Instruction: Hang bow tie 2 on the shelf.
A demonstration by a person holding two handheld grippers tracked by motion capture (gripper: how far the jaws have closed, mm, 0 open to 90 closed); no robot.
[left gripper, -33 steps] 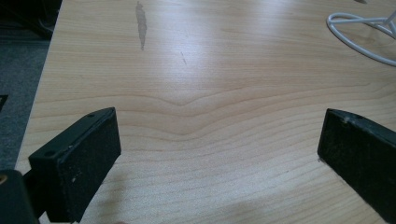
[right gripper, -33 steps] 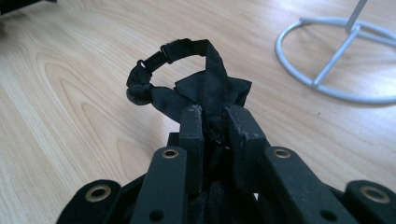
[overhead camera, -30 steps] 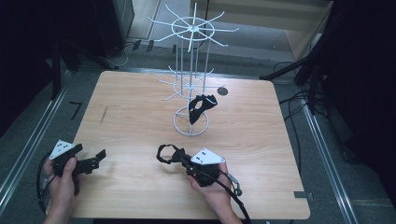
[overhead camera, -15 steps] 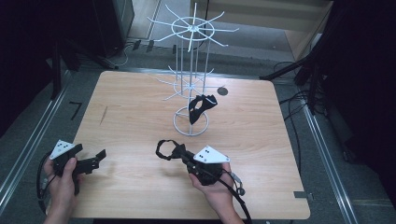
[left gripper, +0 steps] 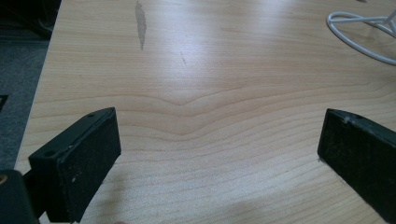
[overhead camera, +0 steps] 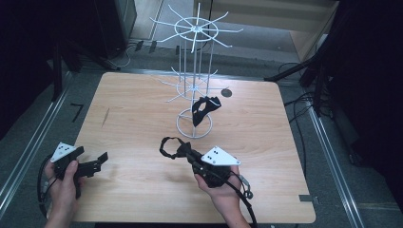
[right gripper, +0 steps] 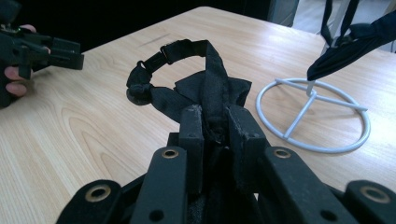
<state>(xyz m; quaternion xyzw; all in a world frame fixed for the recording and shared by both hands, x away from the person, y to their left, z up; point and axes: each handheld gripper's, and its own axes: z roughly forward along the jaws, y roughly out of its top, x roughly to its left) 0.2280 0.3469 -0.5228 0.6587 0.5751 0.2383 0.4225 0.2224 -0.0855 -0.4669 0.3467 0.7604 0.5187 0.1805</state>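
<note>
Right tool (right gripper: 215,116) is being kept clamped on a black strap item (right gripper: 187,84), lifted off the counter (overhead camera: 142,109), likely for hanging on the white wire rack (overhead camera: 194,90) ahead, where another black item (overhead camera: 204,108) is hanging. Left tool (left gripper: 219,154) is being held open, idle.

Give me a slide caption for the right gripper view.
Right gripper clamps a black strap above the wooden table, white wire rack base beyond.

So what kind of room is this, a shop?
Probably a lab or workshop set up for recording, not a shop. A lone wooden table holds a white wire display rack, loose cables trail over the grey floor, and dark equipment stands around.
</note>
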